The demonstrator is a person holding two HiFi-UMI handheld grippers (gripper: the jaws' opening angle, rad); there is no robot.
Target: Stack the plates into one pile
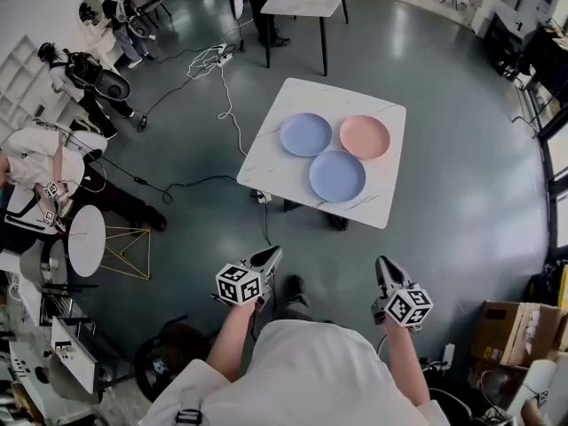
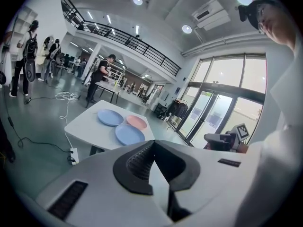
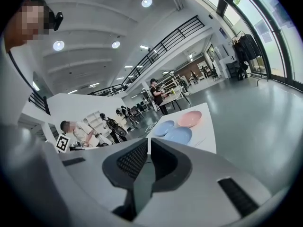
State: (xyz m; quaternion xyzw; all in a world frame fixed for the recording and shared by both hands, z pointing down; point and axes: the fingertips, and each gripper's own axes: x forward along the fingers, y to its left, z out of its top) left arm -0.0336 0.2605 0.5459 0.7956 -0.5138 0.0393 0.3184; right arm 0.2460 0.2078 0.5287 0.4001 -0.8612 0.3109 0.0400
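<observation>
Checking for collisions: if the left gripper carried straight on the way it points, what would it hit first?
Nothing stands in between; the left gripper, jaws shut, aims at the white table, likely meeting its near edge by the closest blue plate. Depth is unclear.

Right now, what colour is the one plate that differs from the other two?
The odd plate is pink, seen best in the head view.
</observation>
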